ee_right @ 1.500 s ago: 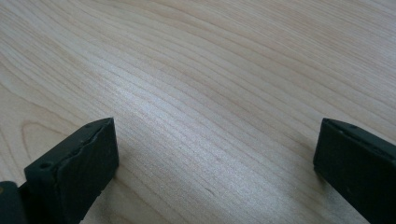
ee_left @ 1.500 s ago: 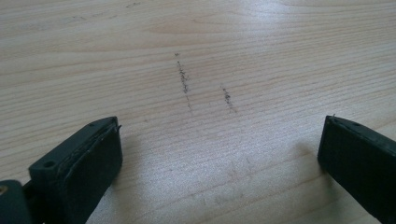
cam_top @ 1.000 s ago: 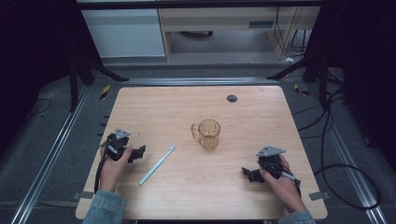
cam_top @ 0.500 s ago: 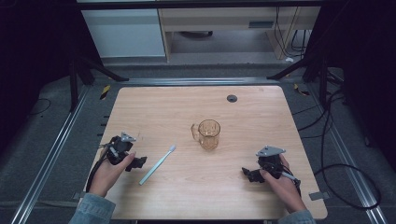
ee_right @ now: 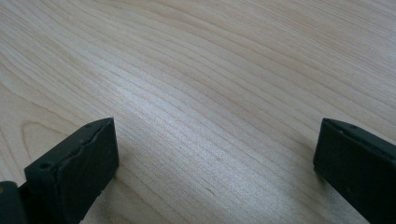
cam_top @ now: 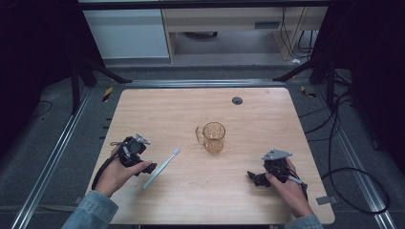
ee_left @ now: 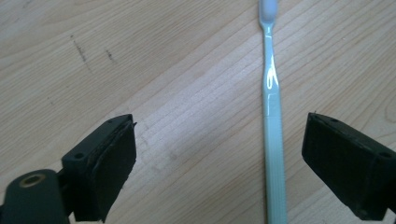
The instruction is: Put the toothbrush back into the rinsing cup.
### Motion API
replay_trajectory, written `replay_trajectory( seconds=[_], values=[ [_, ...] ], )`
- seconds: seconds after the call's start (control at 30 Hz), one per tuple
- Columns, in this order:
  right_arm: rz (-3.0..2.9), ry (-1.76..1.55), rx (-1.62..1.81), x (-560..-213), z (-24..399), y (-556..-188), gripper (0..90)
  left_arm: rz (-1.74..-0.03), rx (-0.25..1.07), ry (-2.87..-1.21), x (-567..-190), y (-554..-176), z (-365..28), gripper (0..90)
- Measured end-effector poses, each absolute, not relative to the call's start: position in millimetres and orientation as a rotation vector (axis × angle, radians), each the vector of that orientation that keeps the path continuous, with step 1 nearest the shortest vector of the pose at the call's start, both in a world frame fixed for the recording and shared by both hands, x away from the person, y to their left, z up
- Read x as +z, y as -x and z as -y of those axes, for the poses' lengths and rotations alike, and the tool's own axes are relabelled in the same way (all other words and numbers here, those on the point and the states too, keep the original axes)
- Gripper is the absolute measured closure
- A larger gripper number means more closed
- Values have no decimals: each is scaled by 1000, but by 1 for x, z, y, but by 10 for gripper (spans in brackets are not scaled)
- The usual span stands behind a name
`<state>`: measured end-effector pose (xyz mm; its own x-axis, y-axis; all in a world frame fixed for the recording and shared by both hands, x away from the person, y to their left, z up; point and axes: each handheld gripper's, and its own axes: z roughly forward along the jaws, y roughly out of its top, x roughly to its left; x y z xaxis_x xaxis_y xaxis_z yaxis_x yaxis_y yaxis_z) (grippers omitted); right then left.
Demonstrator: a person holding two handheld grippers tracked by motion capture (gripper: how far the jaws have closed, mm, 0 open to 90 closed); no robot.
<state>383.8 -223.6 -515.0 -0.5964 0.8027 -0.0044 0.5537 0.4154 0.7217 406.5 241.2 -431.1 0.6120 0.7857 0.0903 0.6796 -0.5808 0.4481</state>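
Now the left tongs (ee_left: 219,172) hang spread over the tabletop (cam_top: 267,119), jaws just closing in around the toothbrush (ee_left: 272,140) that lies flat between them, untouched, ready for pickup. Right tongs (ee_right: 215,172) rest open, away from the cup (cam_top: 213,137).

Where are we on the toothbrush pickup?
Nothing done yet: toothbrush lies flat on the table, apart from the cup. In hand: left gripper straddles the handle, its jaws just closing, pads not touching. Right gripper open, idle. Left: grasp and lift.
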Motion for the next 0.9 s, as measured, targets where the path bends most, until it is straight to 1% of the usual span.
replay_trajectory(
  seconds=[0.13,0.3,0.37,0.4,0.5,0.63,0.9],
  values=[
    [-2326,-1166,989,-515,224,-384,4,-1158,344,-2503,-430,-411,-235,190],
    [-2325,-1165,989,-515,224,-384,4,-1139,281,-2536,-428,-419,-227,297],
    [-2326,-1166,990,-515,224,-384,4,-1140,275,-2542,-428,-420,-226,337],
    [-2325,-1164,988,-515,224,-384,4,-1136,275,-2561,-428,-423,-224,337],
    [-2326,-1167,989,-515,224,-384,4,-1130,237,-2575,-430,-426,-219,404],
    [-2326,-1165,989,-515,224,-384,4,-1114,204,-2616,-432,-430,-211,464],
    [-2326,-1167,989,-515,224,-384,4,-1111,139,-2684,-443,-439,-197,546]
  ],
)
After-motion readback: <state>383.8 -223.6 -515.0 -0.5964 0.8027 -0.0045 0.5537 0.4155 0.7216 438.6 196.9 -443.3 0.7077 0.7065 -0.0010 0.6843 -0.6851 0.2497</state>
